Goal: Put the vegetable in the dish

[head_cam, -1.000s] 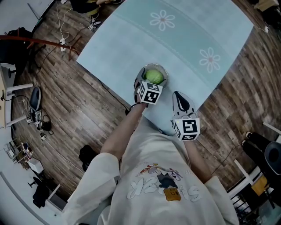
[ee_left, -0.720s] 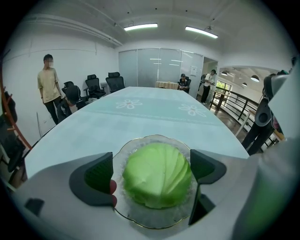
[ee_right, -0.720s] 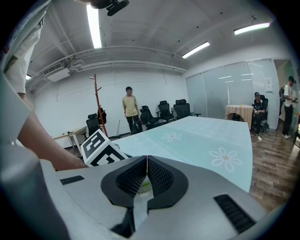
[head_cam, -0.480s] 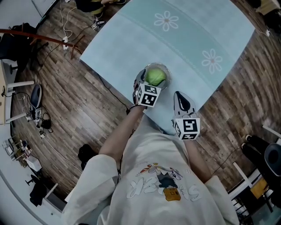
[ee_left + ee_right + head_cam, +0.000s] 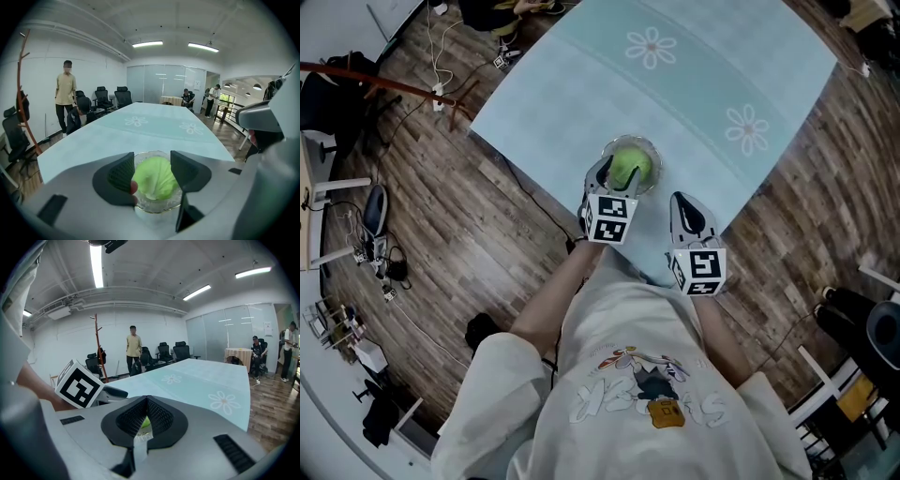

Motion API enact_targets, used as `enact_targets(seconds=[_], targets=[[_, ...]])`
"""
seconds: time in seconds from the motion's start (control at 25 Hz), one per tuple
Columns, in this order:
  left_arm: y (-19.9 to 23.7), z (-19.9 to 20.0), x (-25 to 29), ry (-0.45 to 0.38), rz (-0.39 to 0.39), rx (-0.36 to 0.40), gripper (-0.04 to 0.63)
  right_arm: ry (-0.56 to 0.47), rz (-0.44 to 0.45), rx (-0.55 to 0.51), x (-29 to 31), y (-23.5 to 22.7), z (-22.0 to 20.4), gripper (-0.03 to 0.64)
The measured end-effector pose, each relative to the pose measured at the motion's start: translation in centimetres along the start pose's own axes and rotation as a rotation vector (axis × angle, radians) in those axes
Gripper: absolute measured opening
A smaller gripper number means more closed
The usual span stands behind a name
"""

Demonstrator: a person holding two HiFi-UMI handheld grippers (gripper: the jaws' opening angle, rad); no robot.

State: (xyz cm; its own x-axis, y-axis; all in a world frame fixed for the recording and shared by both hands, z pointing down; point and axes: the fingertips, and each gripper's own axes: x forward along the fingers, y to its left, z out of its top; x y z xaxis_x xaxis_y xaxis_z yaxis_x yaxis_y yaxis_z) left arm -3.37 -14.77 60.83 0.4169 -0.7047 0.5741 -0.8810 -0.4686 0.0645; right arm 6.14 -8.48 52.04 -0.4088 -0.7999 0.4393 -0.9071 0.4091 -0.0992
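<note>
A: Is the vegetable point(image 5: 628, 167) in the dish point(image 5: 650, 147) now?

B: Yes, it lies inside the dish, on the bench point(image 5: 581, 84). That part looks done.

A: And the left gripper point(image 5: 602, 178)?

B: It is just at the near rim of the dish. Its fingers have just been closing; they are half spread and pinch nothing. The right gripper point(image 5: 684, 211), near the dish, has its fingers pressed together. I think only backing away is left.
</note>
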Motion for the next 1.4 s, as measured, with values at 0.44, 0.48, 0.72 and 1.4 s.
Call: enact_targets(seconds=[0.44,0.48,0.72,1.4], targets=[[0.6,1.9,-4.1,-0.085,0.123,-0.02,0.008,0.002,-0.007,-0.059,-0.1,0.2,0.8,0.021],[0.4,2.2,-4.5,-0.091,0.118,-0.023,0.008,-0.002,-0.004,-0.057,-0.2,0.2,1.0,0.021],[-1.0,3.5,-7.2,-0.091,0.073,-0.013,0.008,0.008,0.04,0.047,-0.2,0.6,1.0,0.021],[-4.8,6.5,-15.3,-0.075,0.009,-0.065,0.008,-0.074,0.084,0.052,-5.4,1.8,4.9,0.021]])
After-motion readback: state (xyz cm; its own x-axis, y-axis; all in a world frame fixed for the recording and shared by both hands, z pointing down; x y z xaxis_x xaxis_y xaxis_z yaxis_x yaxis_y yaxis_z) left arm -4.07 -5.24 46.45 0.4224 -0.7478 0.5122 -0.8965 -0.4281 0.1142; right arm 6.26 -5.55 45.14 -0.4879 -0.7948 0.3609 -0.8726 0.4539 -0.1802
